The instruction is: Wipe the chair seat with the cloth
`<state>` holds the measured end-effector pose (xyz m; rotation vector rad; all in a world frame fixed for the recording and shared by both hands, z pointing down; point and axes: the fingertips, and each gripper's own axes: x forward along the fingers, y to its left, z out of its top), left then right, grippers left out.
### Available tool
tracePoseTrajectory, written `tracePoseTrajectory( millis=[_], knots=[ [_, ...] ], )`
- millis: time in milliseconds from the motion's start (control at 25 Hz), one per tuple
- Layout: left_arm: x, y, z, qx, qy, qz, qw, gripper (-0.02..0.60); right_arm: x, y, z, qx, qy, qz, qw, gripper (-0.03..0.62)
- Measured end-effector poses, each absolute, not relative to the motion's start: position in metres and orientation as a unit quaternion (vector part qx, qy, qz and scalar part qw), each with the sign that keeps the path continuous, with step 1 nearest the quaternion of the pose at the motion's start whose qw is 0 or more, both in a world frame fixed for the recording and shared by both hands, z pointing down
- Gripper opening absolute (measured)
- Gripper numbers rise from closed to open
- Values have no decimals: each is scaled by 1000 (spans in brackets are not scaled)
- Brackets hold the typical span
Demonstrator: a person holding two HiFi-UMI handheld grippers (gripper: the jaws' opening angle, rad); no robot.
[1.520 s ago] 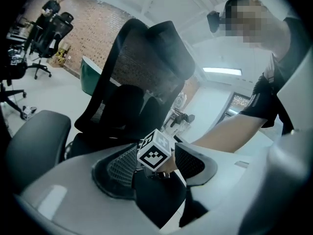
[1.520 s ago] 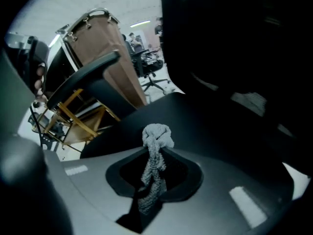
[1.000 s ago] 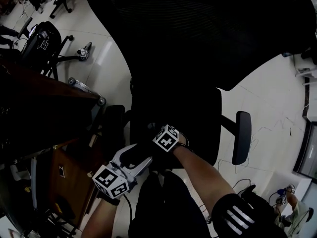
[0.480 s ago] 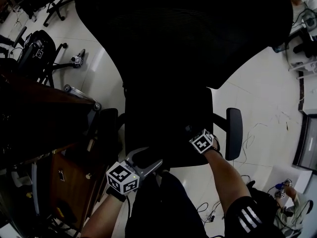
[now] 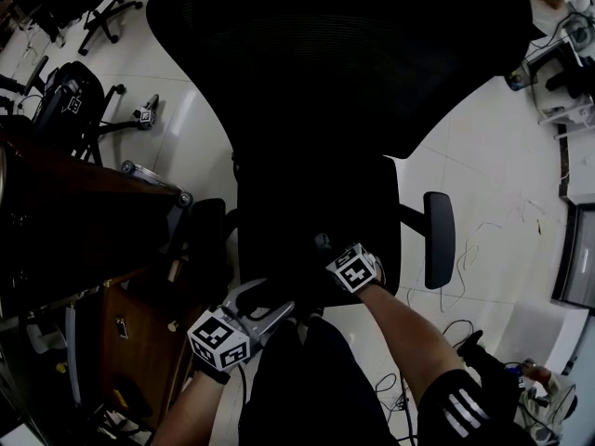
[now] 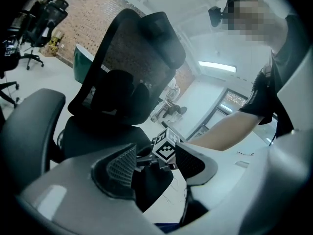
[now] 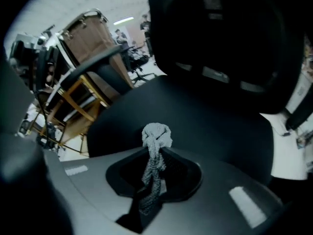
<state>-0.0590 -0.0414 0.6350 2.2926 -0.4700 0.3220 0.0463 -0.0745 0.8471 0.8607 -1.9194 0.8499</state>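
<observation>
While the left tongs [image 6: 156,155] gape empty, the right tongs [image 7: 155,161] pinch the cloth [image 7: 156,135] over the chair seat [image 7: 210,126].

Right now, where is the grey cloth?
In the right gripper view, the grey knitted cloth is pinched in the right gripper, its bunched end over the black chair seat.

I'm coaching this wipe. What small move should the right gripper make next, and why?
Probably sweep the cloth farther back across the seat: the right gripper is shut on the cloth near the seat's front edge, with most of the seat beyond it.
</observation>
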Motion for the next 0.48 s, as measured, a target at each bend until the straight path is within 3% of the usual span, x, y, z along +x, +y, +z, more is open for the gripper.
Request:
tracePoseTrajectory(
  millis=[280, 480],
  knots=[
    [-120, -35, 624, 889, -234, 134, 369, 272, -129, -52, 838, 216, -837, 298, 404, 58],
    [-135, -30, 626, 883, -250, 132, 376, 272, -170, -16, 863, 157, -841, 258, 449, 58]
  ],
)
